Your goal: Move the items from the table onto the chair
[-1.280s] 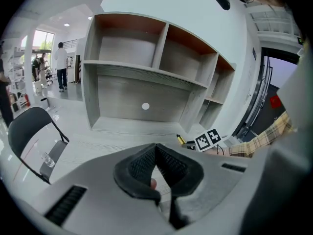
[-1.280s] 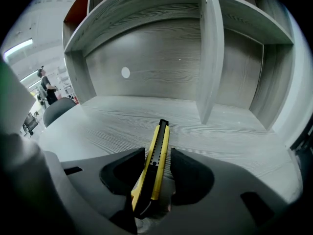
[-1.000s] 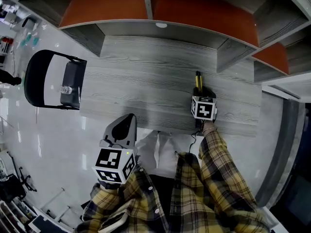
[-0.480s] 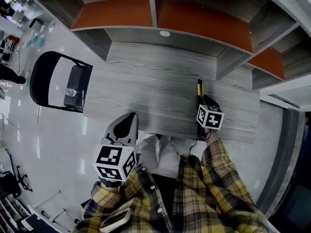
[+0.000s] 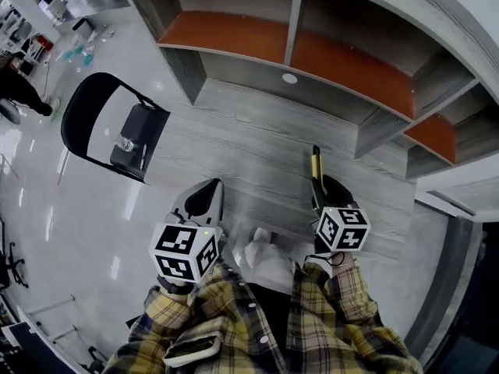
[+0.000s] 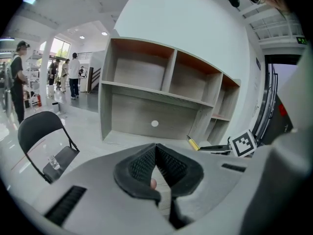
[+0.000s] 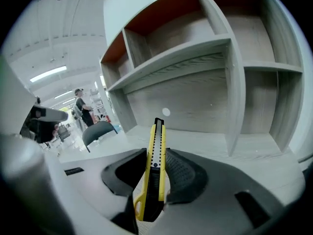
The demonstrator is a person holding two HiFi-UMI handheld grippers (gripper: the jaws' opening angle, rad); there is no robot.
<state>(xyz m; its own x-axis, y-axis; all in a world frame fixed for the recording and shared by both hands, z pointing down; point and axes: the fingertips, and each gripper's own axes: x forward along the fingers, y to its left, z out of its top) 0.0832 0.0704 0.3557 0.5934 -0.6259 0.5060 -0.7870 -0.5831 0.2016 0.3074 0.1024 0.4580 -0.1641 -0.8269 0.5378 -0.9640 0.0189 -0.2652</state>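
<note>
The yellow snap-off utility knife (image 7: pixel 157 148) is now clamped by its handle between the jaws of the right gripper (image 5: pixel 320 187), with the blade end pointing forward over the grey wood-grain table (image 5: pixel 249 142). A second ago it appeared to lie on that surface with the jaws set slightly wider around it. It is judged to be lifted clear, so only carriage to the black folding chair (image 5: pixel 87 114), beside the table's left end, remains. A small clear item (image 5: pixel 125 144) is already seen on the seat. The left gripper (image 6: pixel 156 164) is held with jaws pressed together, nothing between them
</note>
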